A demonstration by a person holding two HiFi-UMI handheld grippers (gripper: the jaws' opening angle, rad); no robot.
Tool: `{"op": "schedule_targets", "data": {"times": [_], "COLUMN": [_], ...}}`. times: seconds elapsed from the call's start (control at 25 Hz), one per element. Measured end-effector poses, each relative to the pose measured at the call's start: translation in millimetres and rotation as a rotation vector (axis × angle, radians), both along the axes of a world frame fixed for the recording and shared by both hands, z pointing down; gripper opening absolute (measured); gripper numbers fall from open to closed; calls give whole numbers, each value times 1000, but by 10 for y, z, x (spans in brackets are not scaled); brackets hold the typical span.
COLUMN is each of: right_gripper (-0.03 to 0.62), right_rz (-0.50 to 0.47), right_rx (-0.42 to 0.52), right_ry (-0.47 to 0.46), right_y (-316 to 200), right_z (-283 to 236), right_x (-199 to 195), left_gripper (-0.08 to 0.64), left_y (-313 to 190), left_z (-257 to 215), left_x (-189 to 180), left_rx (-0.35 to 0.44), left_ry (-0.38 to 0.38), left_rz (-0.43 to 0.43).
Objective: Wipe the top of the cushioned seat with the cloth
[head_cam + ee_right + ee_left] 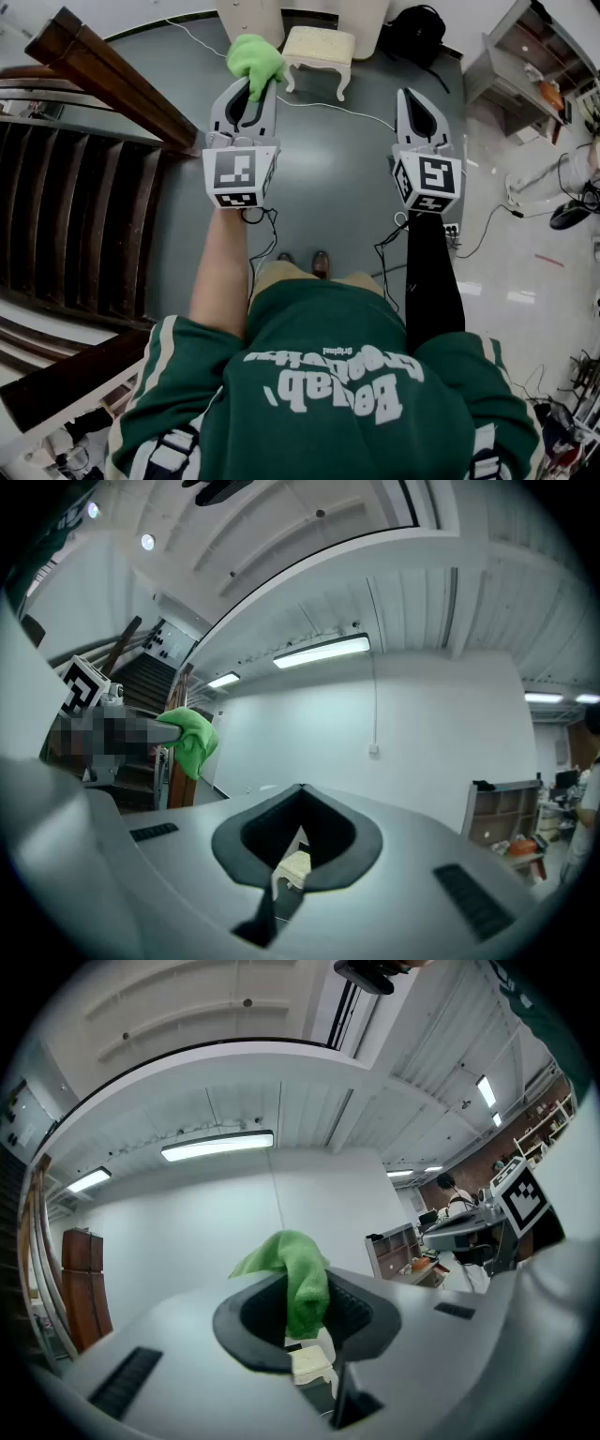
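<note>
A cream cushioned seat (321, 49) on white legs stands on the grey floor ahead of me, by the far wall. My left gripper (251, 73) is held out in front, shut on a green cloth (254, 58) that bunches over its tips. In the left gripper view the cloth (298, 1279) hangs between the jaws, with the seat (309, 1360) showing small below it. My right gripper (419, 98) is shut and holds nothing. Through its jaws the seat (293, 865) shows far off, and the cloth (192, 740) appears at the left.
A dark wooden staircase with a handrail (103, 80) runs along my left. A grey shelf unit (525, 66) with small items stands at the right. White cables (328, 105) trail over the floor near the seat. A black bag (417, 33) lies by the far wall.
</note>
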State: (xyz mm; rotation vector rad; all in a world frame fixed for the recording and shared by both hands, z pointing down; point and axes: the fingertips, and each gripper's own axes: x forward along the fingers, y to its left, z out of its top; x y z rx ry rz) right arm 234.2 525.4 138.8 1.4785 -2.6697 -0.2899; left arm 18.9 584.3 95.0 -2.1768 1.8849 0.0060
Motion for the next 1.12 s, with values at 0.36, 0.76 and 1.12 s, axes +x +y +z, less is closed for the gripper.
{"op": "schedule_targets", "data": {"times": [0.36,0.76,1.12], "right_gripper": [9,9,9], "right_rz": [-2,7,20], "right_rx": [-9,-16,-33], "right_ry": [-30,-69,-60], "right_y": [-18,-71,-399], "right_z": [26,39,132], "right_x": [41,162,53], "left_gripper": [74,74,74], "left_y": [-37,-75,-430], "left_z": [29,13,48], "left_x": [44,112,41], "left_rx": [-4,-5,-13], "left_ry": [-8,-8,0], "left_rz": [9,9,27]}}
